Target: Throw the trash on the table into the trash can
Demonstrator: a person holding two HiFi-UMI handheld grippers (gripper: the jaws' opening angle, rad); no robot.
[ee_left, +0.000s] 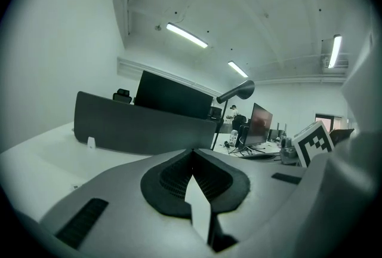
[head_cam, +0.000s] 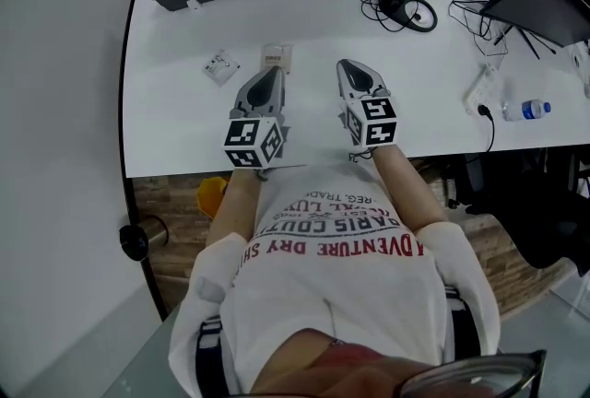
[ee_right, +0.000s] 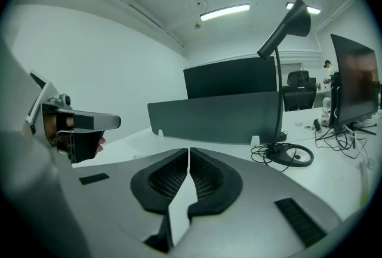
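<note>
White surface (head_cam: pixel 184 124): left gripper (head_cam: pixel 273 72) and right gripper (head_cam: pixel 348 66) both closed, empty; paper scrap (head_cam: pixel 277 53) right off the left's tip, wrapper (head_cam: pixel 221 66) further left.

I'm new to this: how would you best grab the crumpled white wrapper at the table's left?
Probably from above, jaws across its short sides: the wrapper lies flat on the table, leaving no upright part to pinch sideways.

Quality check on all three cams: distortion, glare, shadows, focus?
Head view: fisheye bows the table edges; light is even, shadows soft, no glare. Left gripper view: dark round vignette, ceiling strip light blown out, far background soft. Right gripper view: same vignette, ceiling tube clipped, desk lamp reads as a dark silhouette.
</note>
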